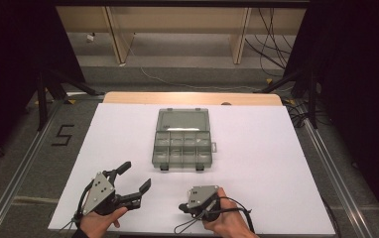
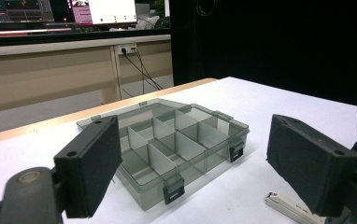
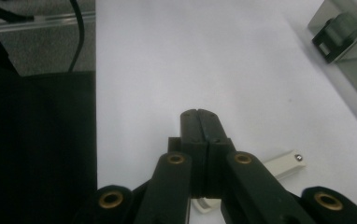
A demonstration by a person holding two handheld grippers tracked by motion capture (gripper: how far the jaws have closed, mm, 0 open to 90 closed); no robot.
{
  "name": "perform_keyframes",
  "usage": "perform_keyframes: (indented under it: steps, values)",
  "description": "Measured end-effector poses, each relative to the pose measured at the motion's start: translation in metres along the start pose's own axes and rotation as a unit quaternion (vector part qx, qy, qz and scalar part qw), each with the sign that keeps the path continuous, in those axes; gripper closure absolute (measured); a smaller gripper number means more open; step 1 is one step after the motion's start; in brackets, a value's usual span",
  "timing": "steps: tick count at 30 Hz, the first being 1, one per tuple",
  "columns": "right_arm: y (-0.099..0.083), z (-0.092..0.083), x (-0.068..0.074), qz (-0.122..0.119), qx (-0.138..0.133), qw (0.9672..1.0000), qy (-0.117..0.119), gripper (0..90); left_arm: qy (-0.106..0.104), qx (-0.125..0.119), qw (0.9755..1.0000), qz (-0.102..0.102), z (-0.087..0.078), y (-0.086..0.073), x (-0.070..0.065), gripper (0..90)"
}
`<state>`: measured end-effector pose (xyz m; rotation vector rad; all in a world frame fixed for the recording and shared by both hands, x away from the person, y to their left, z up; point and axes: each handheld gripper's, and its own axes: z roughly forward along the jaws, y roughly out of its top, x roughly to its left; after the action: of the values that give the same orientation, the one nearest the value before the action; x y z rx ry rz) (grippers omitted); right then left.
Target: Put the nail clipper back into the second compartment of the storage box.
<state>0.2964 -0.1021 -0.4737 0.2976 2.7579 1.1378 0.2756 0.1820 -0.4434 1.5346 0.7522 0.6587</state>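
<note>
The grey compartment box (image 1: 182, 138) sits mid-counter, lid thrown open toward the far edge, its long side running across the counter and its two black latches (image 2: 174, 190) facing the person. The left claw (image 1: 137, 177) hovers near the front edge, jaws spread wide with nothing between them, aimed at the box. The right claw (image 3: 198, 122) is pressed fully closed, gripping nothing, low over the white counter (image 1: 257, 148); a small white stapler (image 3: 286, 163) lies right beneath it, pointing off to its side. Beyond the counter there's grey floor, wooden benches (image 1: 177, 25), trailing cables and dark curtains either side.
</note>
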Motion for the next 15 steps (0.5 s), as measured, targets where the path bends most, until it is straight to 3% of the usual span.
perform_keyframes:
  steps: [3, 10, 15]
  values:
    - [-0.0023, 0.0036, 0.0004, 0.002, 0.021, 0.9998, 0.004, 90.0, 0.001, 0.0, 1.0, 0.0, 0.0001, -0.0002, 0.0004, 17.3]
    - [-0.0056, 0.0049, -0.0001, -0.001, 0.042, 0.9991, 0.01, 90.0, -0.001, -0.006, 1.0, -0.001, 0.0006, -0.0001, 0.0004, 17.4]
    - [-0.0071, 0.0035, -0.0016, 0.0, 0.052, 0.9986, 0.001, 90.0, 0.0, -0.002, 1.0, 0.001, -0.0004, 0.0005, 0.0007, 17.5]
